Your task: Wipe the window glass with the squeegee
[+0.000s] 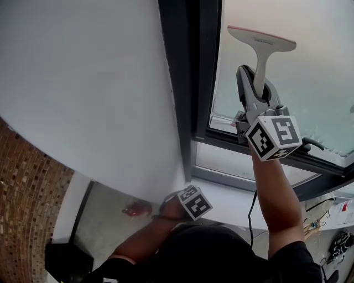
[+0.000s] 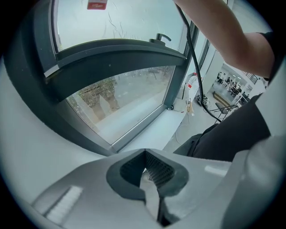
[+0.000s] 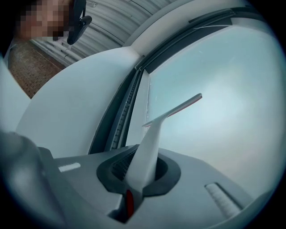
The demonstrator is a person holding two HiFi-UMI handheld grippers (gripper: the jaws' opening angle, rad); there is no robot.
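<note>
White squeegee (image 1: 260, 51) stands upright, blade topmost, before hazy window glass (image 1: 323, 77).

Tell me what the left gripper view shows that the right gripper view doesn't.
Only the left gripper view: the window handle, a red sticker, a black cable, the person's arm, and the left tongs shut on nothing. Only the right gripper view: the squeegee clamped in the right tongs, its blade raised before the frosted glass. Both: the dark window frame and the white wall.
</note>
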